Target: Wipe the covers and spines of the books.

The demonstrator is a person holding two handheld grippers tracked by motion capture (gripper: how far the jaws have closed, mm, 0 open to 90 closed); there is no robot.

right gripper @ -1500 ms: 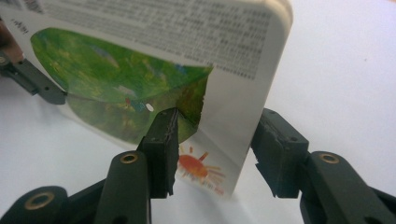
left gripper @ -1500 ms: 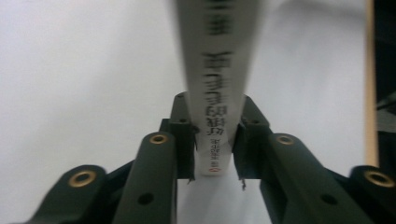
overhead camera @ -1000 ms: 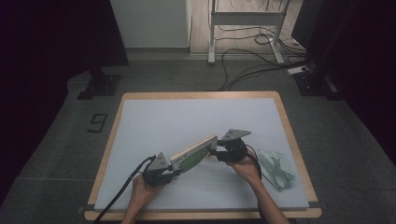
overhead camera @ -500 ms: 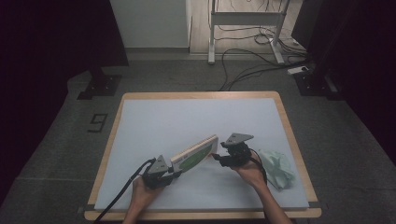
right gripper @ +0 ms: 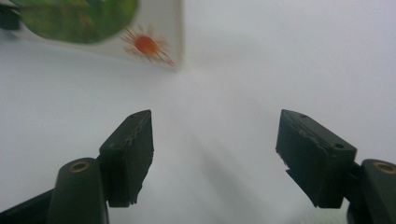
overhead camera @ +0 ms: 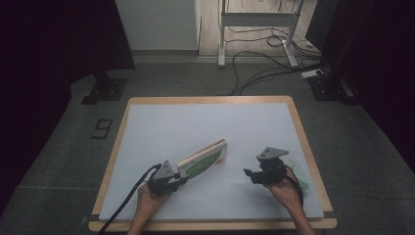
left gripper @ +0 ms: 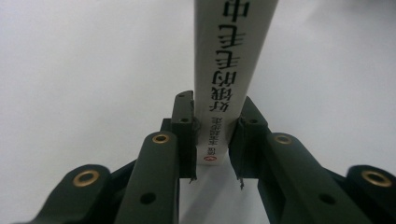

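Crumpled green bag [overhead camera: 299,172] lies beside right tool [overhead camera: 250,175], clear of book [overhead camera: 204,158].

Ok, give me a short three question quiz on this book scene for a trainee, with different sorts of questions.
1. True or false: the left tool is shut on the book by its spine end.
2. Is there anything between the right tool's jaws? A) the book B) a green bag C) nothing
3. Fill in: the crumpled pale green thing lies by the person's ____ hand.

Key: 1 true; 2 C, its jaws have just been opening, clear of the book; 3 right.
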